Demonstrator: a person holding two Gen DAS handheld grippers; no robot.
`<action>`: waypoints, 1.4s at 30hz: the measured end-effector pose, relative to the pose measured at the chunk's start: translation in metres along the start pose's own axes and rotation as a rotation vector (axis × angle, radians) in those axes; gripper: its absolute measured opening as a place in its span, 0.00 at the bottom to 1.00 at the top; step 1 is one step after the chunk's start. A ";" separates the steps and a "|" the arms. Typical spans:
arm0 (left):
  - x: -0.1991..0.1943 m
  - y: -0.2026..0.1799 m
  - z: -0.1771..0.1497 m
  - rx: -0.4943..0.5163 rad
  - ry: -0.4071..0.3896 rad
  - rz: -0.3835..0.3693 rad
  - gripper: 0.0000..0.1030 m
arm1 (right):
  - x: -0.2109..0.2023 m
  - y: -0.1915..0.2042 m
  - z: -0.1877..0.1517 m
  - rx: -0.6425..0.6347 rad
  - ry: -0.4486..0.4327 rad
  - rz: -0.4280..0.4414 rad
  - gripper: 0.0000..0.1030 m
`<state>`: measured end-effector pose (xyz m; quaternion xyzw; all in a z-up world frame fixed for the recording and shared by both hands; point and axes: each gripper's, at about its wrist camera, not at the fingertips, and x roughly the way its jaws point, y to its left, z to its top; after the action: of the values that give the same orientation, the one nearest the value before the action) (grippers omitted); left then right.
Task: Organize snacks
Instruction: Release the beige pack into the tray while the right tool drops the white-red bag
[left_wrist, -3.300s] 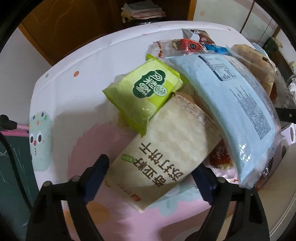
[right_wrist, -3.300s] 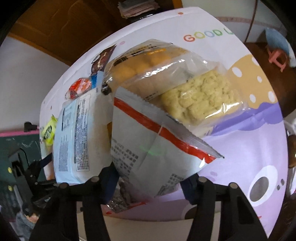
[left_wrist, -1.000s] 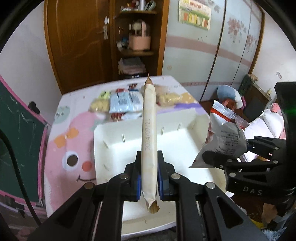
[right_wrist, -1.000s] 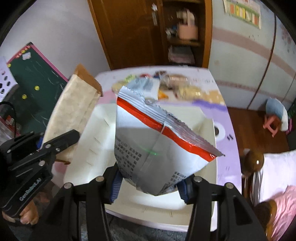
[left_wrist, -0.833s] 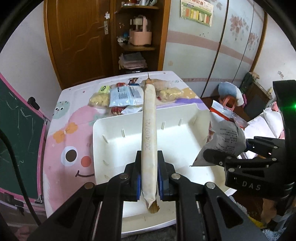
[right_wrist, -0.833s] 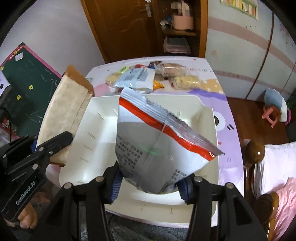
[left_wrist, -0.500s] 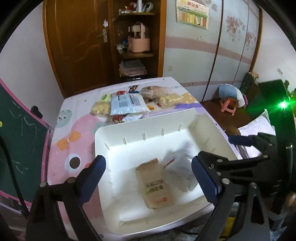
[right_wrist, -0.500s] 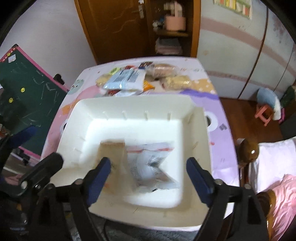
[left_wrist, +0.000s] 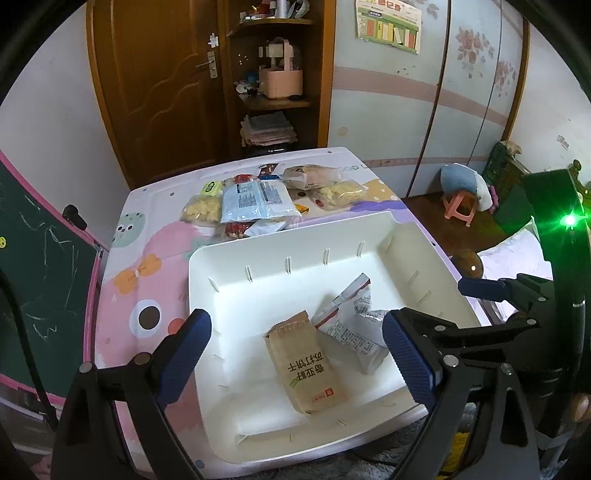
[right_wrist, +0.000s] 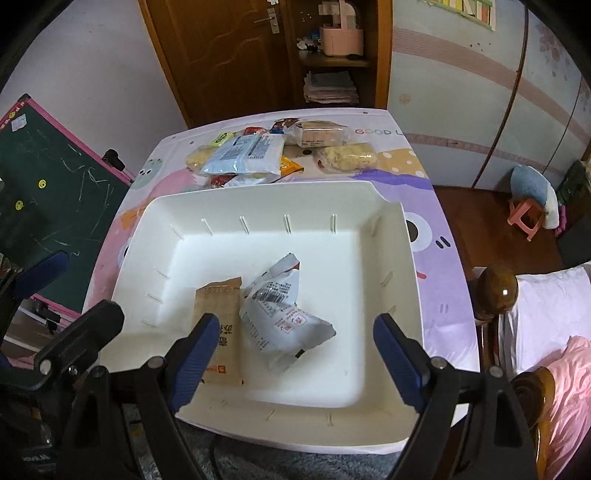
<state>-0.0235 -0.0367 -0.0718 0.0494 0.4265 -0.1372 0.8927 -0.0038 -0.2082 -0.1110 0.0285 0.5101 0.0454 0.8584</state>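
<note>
A white bin (left_wrist: 258, 266) (right_wrist: 391, 236) sits on the near half of the table. Inside it lie a tan cracker pack (left_wrist: 306, 362) (right_wrist: 221, 306) and a white pouch with a red stripe (left_wrist: 351, 325) (right_wrist: 280, 314), side by side. My left gripper (left_wrist: 295, 362) is open and empty above the bin's near edge. My right gripper (right_wrist: 291, 358) is open and empty above the bin; it also shows at the right of the left wrist view (left_wrist: 491, 295). A pile of snack packs (left_wrist: 258, 203) (right_wrist: 258, 151) lies at the table's far end.
The table wears a pink and purple cartoon cloth (left_wrist: 140, 258) (right_wrist: 436, 229). A green chalkboard (left_wrist: 37, 266) (right_wrist: 48, 192) stands at the left. A wooden door and a shelf (left_wrist: 273, 85) are behind. A bed and a small pink stool (right_wrist: 524, 214) are at the right.
Both grippers opened and let their packs fall into the bin. The tan pack and the white pouch now lie flat on the bin's floor. Both grippers have drawn back a little.
</note>
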 end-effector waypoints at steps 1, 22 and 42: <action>0.000 0.000 0.000 -0.002 0.003 -0.001 0.91 | 0.000 -0.001 0.000 0.001 0.002 0.004 0.83; 0.005 0.015 0.019 -0.085 -0.010 0.011 0.91 | -0.010 -0.008 0.009 0.011 -0.068 0.106 0.83; -0.030 0.037 0.098 -0.105 -0.194 -0.006 0.91 | -0.058 -0.033 0.086 -0.062 -0.219 0.071 0.85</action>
<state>0.0427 -0.0150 0.0121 -0.0121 0.3447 -0.1217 0.9307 0.0463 -0.2475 -0.0225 0.0245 0.4102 0.0880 0.9074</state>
